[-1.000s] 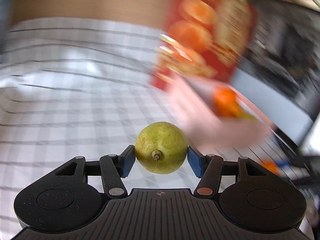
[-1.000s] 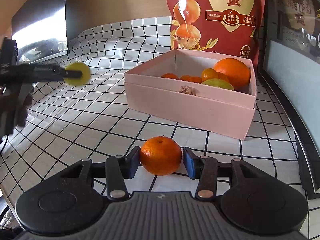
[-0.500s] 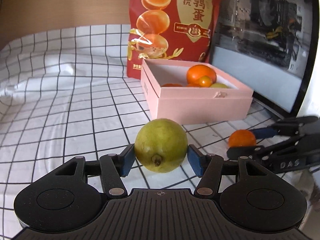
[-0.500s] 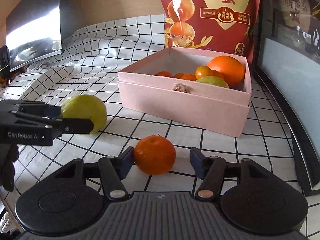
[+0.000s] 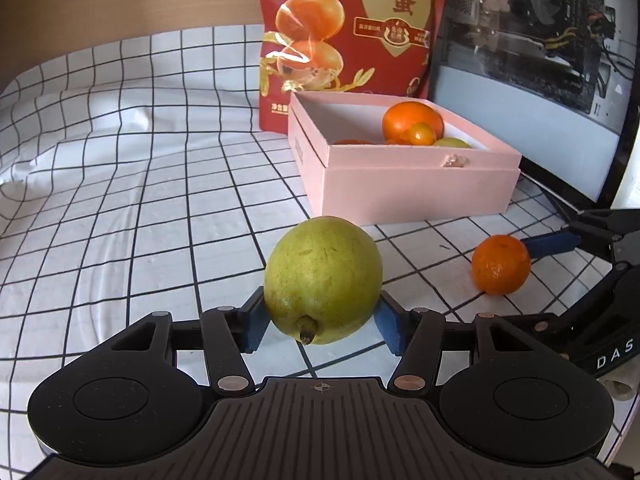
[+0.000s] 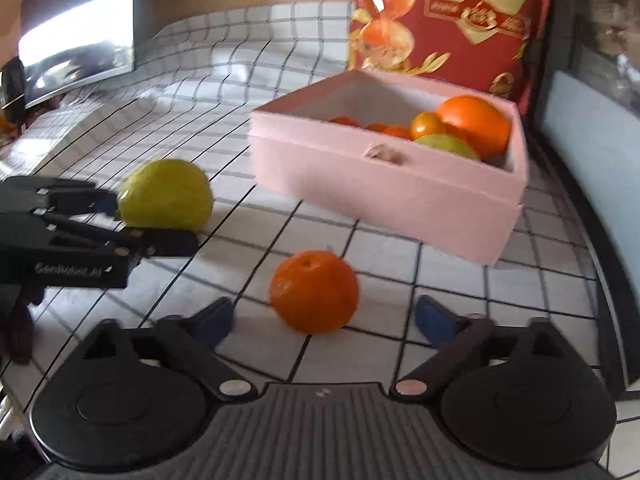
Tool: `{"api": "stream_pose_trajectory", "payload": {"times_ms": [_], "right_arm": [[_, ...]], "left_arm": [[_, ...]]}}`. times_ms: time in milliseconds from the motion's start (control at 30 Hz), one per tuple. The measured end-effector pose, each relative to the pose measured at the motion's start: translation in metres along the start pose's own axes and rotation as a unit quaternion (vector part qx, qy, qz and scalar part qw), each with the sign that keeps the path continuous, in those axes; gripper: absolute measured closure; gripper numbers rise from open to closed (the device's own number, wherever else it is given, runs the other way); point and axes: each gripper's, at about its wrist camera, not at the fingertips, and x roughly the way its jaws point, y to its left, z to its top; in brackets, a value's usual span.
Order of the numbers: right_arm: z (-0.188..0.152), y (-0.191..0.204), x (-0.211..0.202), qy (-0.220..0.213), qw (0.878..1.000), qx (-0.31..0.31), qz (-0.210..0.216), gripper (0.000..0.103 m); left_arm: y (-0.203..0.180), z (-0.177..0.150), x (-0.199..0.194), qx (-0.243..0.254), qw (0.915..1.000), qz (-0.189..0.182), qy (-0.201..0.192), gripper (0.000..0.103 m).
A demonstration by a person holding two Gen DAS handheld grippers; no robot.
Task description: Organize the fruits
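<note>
A green pear point(image 5: 322, 280) sits stem-first between the blue pads of my left gripper point(image 5: 323, 316), which is shut on it just above the checked cloth. The right wrist view shows the same pear point(image 6: 166, 194) at the left, in the left gripper point(image 6: 148, 222). A small orange point(image 6: 314, 292) rests on the cloth between the jaws of my right gripper point(image 6: 324, 316); they are opening and its pads stand clear of the fruit. In the left wrist view that orange point(image 5: 501, 264) lies at the right beside a blue finger point(image 5: 554, 241).
An open pink box point(image 5: 408, 192) point(image 6: 380, 192) behind both fruits holds a large orange point(image 5: 412, 120), smaller oranges and a green fruit. A red snack bag point(image 5: 352, 32) stands behind it. A computer case point(image 5: 540, 32) lines the right side; a monitor point(image 6: 76, 52) stands far left.
My right gripper's jaws have spread wide and let go of the small orange, which now lies on the cloth. My left gripper swung in with the pear and settled beside it.
</note>
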Motion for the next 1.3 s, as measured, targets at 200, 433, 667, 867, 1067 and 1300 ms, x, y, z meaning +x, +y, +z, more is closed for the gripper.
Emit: {"api": "stream_pose_trajectory", "payload": {"times_ms": [200,433,667,867,1067,1300], "right_arm": [[0.000,0.001,0.000,0.002,1.000,-0.003,0.002,0.000],[-0.002,0.004,-0.002,-0.002,1.000,-0.008,0.008,0.000],[-0.002,0.003,-0.003,-0.003,1.000,-0.002,0.004,0.000],[-0.002,0.001,-0.003,-0.004,1.000,0.003,-0.001,0.000],[-0.003,0.001,-0.003,-0.005,1.000,0.007,-0.002,0.001],[-0.003,-0.001,-0.004,-0.009,1.000,0.015,-0.008,0.003]], "left_arm": [[0.001,0.000,-0.001,0.011,0.9999,-0.006,0.000,0.041],[0.009,-0.003,-0.010,-0.018,0.9990,-0.039,-0.013,0.041],[0.000,-0.006,-0.041,-0.001,0.9972,-0.062,-0.043,0.041],[-0.003,0.007,-0.036,0.000,0.9975,-0.054,-0.045,0.039],[-0.007,0.016,-0.007,-0.013,0.9975,-0.066,-0.022,0.036],[-0.008,0.010,-0.007,-0.035,0.9966,-0.062,-0.041,0.037]]}}
